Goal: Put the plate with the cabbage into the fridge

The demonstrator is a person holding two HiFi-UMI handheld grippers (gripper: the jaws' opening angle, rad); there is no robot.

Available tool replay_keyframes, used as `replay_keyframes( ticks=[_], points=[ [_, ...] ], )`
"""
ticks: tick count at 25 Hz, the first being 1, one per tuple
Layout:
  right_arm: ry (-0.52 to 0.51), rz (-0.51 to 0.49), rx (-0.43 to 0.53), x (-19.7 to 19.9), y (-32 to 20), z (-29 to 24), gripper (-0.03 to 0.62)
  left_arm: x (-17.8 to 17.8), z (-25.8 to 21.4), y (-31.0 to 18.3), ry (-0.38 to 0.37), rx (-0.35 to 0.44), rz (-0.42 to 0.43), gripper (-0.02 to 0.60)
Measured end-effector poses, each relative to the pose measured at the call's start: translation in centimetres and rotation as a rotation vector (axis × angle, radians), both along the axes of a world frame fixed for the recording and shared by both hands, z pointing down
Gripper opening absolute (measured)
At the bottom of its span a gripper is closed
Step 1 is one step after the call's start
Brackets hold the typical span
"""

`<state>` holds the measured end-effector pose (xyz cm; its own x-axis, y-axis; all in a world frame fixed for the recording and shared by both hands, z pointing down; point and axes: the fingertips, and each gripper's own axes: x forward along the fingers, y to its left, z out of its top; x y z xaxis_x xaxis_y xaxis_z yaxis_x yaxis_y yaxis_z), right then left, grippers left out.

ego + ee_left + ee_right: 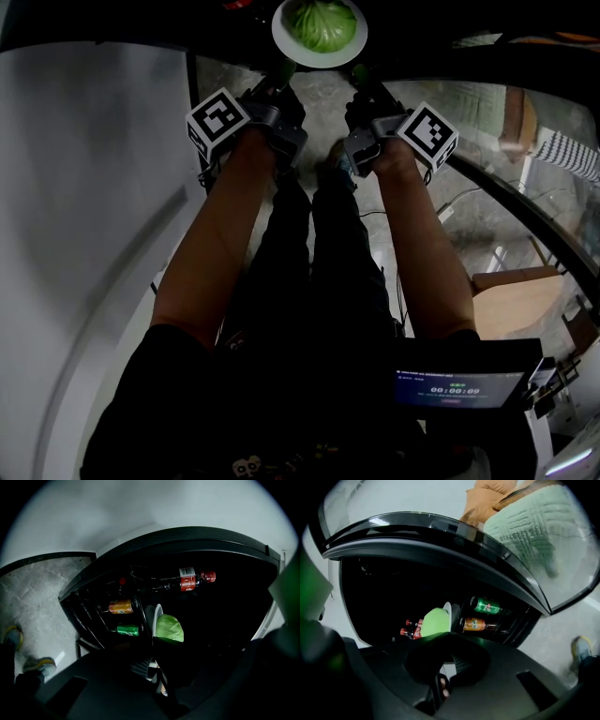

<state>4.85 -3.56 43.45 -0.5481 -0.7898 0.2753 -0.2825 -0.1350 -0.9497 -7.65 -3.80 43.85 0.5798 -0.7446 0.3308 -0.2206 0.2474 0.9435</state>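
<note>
Jaws of the left gripper [281, 73] and right gripper [360, 75] each clench an opposite edge of the plate [279, 36], held at the mouth of the open fridge [417, 527] with the cabbage [321, 24] on it; both holds look thin, on the rim only. If one side drops, the plate may tilt and the cabbage roll off; the bottles [410, 630] inside and the cans [476, 624] in the door could be knocked as it goes in.
</note>
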Motion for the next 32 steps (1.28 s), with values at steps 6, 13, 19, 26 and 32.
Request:
replay_keyframes(
  ticks=[6, 13, 19, 26, 32],
  points=[
    [-0.021, -0.022, -0.013, -1.2, 0.8, 0.3, 0.005, 0.3, -0.1, -0.7, 0.007, 0.0, -0.016, 0.008],
    [-0.02, -0.028, -0.012, -1.6, -0.5, 0.4, 0.005, 0.6, -0.3, -1.4, 0.001, 0.014, -0.025, 0.008],
    [-0.035, -0.012, -0.015, -1.9, -1.4, 0.0, 0.005, 1.3, -1.1, -1.9, 0.004, 0.032, 0.0, 0.008],
    [-0.033, -0.009, -0.01, -2.5, -2.7, -0.4, 0.005, 1.1, -1.6, -1.8, 0.002, 0.029, 0.004, 0.008],
    [-0.047, -0.008, -0.007, -2.6, -3.0, -0.4, 0.005, 0.7, -1.4, -1.0, -0.007, 0.02, -0.008, 0.008]
  ],
)
